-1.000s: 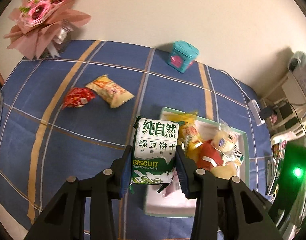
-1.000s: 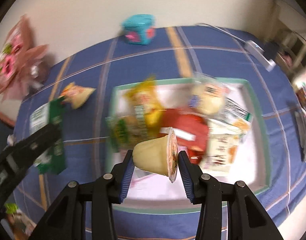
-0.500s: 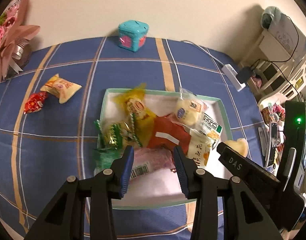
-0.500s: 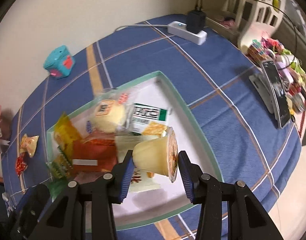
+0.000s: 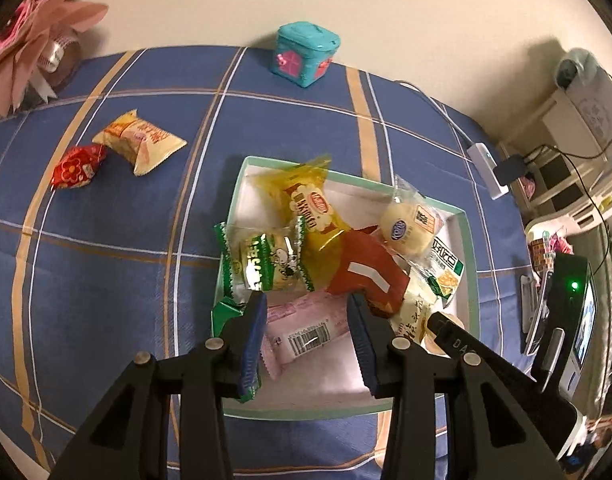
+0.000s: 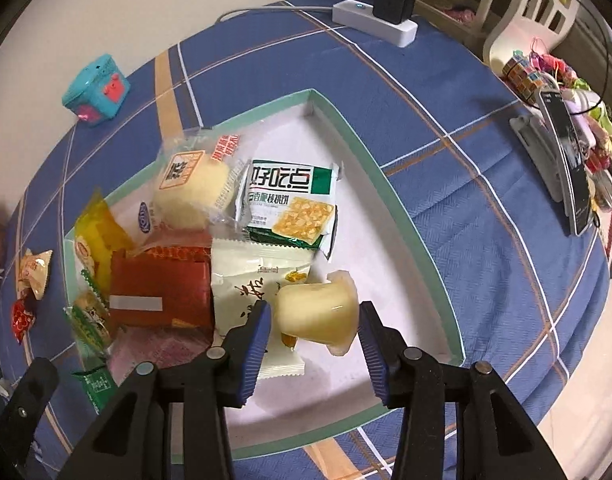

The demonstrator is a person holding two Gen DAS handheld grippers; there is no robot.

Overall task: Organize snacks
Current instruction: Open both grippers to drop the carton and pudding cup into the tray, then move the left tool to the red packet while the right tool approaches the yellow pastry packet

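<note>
Pale yellow, translucent jelly cup (image 6: pixel 316 318) lies on its side in the mint-rimmed white tray (image 6: pixel 390 216), between the parted fingers of the right gripper (image 6: pixel 314 330). The left gripper (image 5: pixel 306 322) hangs open over a pink wrapped bar (image 5: pixel 306 328). Beyond, crowded packets; a red candy (image 5: pixel 76 162) lies on the blue cloth (image 5: pixel 106 240).

Left wrist view looks down from close above the near-left edge of the green-rimmed tray (image 5: pixel 468 280), facing the far wall, right wrist view looks down close over the tray's near-right corner (image 6: pixel 390 208), both share the tray and teal box (image 5: pixel 306 54) (image 6: pixel 96 90).
</note>
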